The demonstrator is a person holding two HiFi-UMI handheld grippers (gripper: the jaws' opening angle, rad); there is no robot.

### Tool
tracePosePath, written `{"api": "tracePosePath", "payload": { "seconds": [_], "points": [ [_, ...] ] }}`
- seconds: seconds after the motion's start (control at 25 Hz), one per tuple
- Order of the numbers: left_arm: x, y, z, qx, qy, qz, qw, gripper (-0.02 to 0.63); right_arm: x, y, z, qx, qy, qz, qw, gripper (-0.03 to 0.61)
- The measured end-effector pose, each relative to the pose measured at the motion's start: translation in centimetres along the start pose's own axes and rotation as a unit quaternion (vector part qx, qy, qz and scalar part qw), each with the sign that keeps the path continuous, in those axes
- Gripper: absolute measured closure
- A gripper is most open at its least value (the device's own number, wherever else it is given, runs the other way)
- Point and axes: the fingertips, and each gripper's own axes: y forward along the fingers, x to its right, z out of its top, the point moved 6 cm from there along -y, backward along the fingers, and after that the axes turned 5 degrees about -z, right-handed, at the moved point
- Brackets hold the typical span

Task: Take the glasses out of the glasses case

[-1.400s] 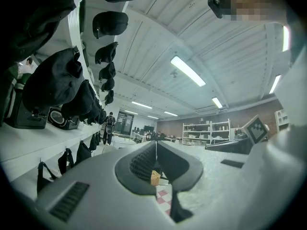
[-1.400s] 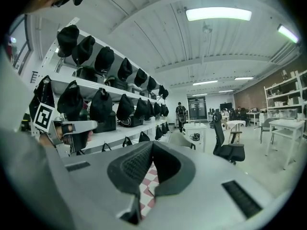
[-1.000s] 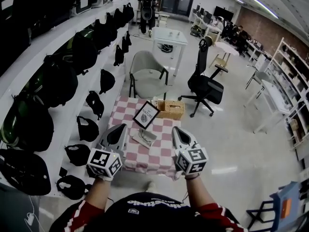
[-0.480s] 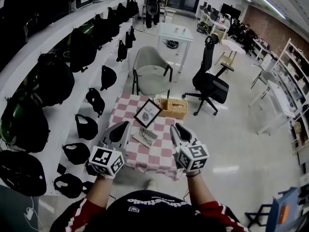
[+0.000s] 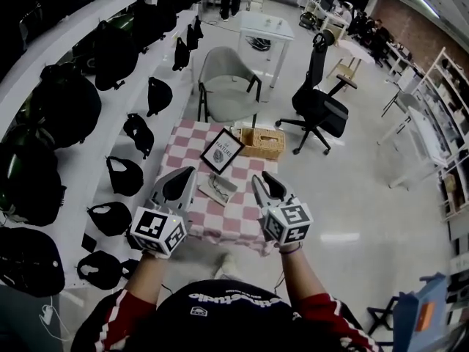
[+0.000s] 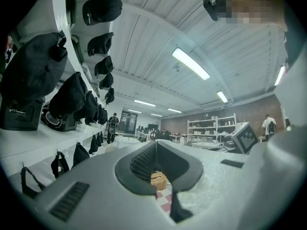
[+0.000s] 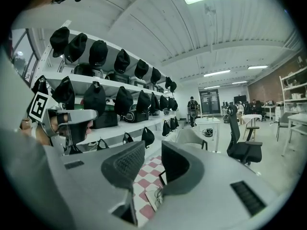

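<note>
The glasses case [image 5: 218,188] lies open on the pink-checked table [image 5: 192,151], pale grey, with thin dark glasses [image 7: 155,194] inside it. My left gripper [image 5: 187,174] hovers at the case's left; in the left gripper view its jaws [image 6: 154,145] meet at the tips with nothing between them. My right gripper [image 5: 259,180] hangs at the case's right, above the table's near right part. Its jaws [image 7: 152,150] are opening, and the gap shows only the checked cloth and the case beyond. Neither gripper touches the case.
A black-framed picture [image 5: 222,151] leans behind the case and a wicker basket [image 5: 262,143] stands at the table's far right corner. A grey armchair [image 5: 229,90] is behind the table, a black office chair [image 5: 320,108] to the right. Shelves of black bags [image 5: 73,108] line the left.
The right gripper's jaws have parted and it has dropped slightly toward the table. The left gripper has shifted a little. The case lies where it was.
</note>
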Motion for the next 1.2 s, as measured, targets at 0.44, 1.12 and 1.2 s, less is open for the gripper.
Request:
{"api": "tracePosePath", "payload": {
  "seconds": [0.44, 1.12, 1.2],
  "points": [
    [-0.3, 0.7, -2.1, -0.024, -0.001, 0.012, 0.9996, 0.603, 0.8, 3.8, -6.6, -0.086, 0.011, 0.035, 0.996, 0.466],
    [-1.7, 2.7, -7.2, -0.061, -0.029, 0.06, 0.9959, 0.603, 1.4, 9.8, -17.2, -0.198, 0.018, 0.101, 0.975, 0.463],
    [-1.8, 2.9, -7.5, -0.064, -0.03, 0.066, 0.9953, 0.604, 1.7, 10.5, -18.5, -0.209, 0.021, 0.106, 0.972, 0.463]
  ]
}}
